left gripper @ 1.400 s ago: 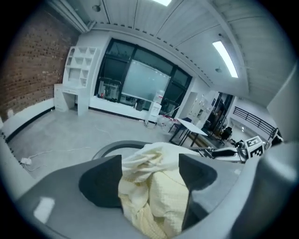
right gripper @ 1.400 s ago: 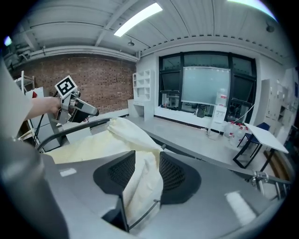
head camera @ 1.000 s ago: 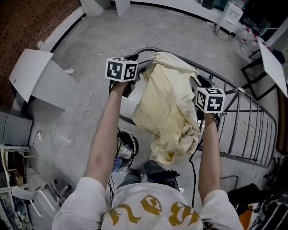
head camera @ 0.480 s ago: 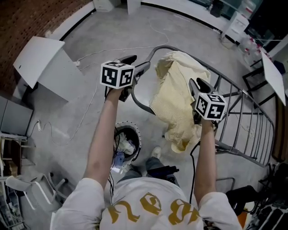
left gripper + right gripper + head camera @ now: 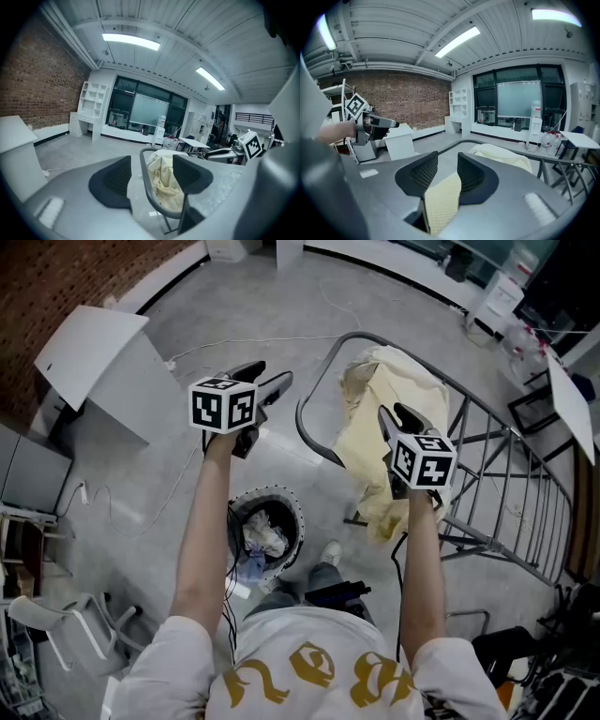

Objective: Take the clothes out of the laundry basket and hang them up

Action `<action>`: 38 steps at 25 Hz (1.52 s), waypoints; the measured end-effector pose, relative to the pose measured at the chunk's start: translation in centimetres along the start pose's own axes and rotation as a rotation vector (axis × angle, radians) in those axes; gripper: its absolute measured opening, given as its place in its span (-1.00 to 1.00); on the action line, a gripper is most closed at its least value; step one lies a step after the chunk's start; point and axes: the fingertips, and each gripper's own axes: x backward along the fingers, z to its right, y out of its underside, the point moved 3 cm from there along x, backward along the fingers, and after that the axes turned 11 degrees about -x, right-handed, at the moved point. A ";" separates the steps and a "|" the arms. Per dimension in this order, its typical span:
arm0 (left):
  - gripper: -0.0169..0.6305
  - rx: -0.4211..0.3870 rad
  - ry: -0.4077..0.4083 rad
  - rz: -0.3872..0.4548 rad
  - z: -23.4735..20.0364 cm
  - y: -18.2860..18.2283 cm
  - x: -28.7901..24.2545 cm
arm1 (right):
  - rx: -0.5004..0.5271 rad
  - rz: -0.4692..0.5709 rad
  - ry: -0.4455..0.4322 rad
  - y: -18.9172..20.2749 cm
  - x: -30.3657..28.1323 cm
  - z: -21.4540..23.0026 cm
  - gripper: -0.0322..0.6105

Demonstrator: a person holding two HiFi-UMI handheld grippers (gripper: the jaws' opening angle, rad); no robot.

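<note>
- Head view: a bare concrete floor [image 5: 281, 343] fills the background, with a metal drying rack [image 5: 302, 423] at the right and a round laundry basket [image 5: 298, 521] set down near the person's feet. More clothes [image 5: 265, 535] are seen inside the basket, so the task is judged to be only partly done. A pale yellow garment [image 5: 398, 390] is draped over the rounded end of the rack. The right gripper [image 5: 398, 423] is held against the garment's lower part, while the left gripper [image 5: 267, 379] is held off to the rack's left, apart from the rail and the cloth.
- Left gripper view: the fingers [image 5: 112, 180] are spread wide and nothing is held. The curved rail and the yellow cloth are framed in the gap, beyond the tips. The gripper seems to be kept free, ready to help with spreading or to be sent back to the basket.
- Right gripper view: the fingers [image 5: 471, 176] are drawn in narrow on a fold of the yellow fabric [image 5: 440, 201], which is pinched between the pads. The rest of the garment is seen lying over the rail beyond. The hold is probably kept so that the hanging part can be pulled straight.
</note>
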 end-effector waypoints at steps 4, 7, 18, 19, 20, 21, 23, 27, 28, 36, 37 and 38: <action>-0.07 0.013 -0.012 0.002 -0.6 0.6 1.1 | -0.008 -0.005 0.001 0.5 -0.3 -0.5 -0.40; -0.07 0.021 -0.013 -0.010 -0.7 1.2 1.4 | -0.009 -0.016 0.008 1.1 -0.5 -0.5 -0.40; -0.07 0.042 -0.022 -0.009 -0.9 2.6 1.5 | -0.010 -0.031 0.000 2.0 -0.6 -0.6 -0.41; -0.07 0.042 -0.023 -0.007 -0.7 2.8 1.6 | -0.007 -0.031 -0.008 2.1 -0.6 -0.9 -0.41; -0.07 0.041 -0.025 -0.006 -0.6 3.1 1.7 | -0.005 -0.029 -0.019 2.2 -0.4 -1.3 -0.41; -0.07 0.040 -0.027 -0.006 -0.4 3.5 1.9 | -0.001 -0.027 -0.035 2.4 -0.3 -1.9 -0.41; -0.07 0.038 -0.033 -0.011 -0.1 4.6 2.5 | 0.016 -0.027 -0.068 3.1 -0.1 -3.6 -0.41; -0.07 0.056 -0.047 -0.037 0.0 7.6 4.8 | 0.055 -0.054 -0.119 4.9 -0.4 -7.5 -0.41; -0.07 0.067 -0.054 -0.042 -0.1 8.4 5.7 | 0.059 -0.063 -0.133 5.4 -0.5 -8.5 -0.40; -0.07 0.152 -0.139 -0.062 -1.7 14.9 13.4 | 0.121 -0.111 -0.256 8.9 -1.4 -16.9 -0.40; -0.07 0.163 -0.152 -0.065 -1.9 15.8 14.4 | 0.131 -0.120 -0.273 9.5 -1.6 -18.0 -0.40; -0.07 0.174 -0.167 -0.068 -2.0 16.7 15.5 | 0.137 -0.130 -0.290 10.1 -1.8 -19.1 -0.40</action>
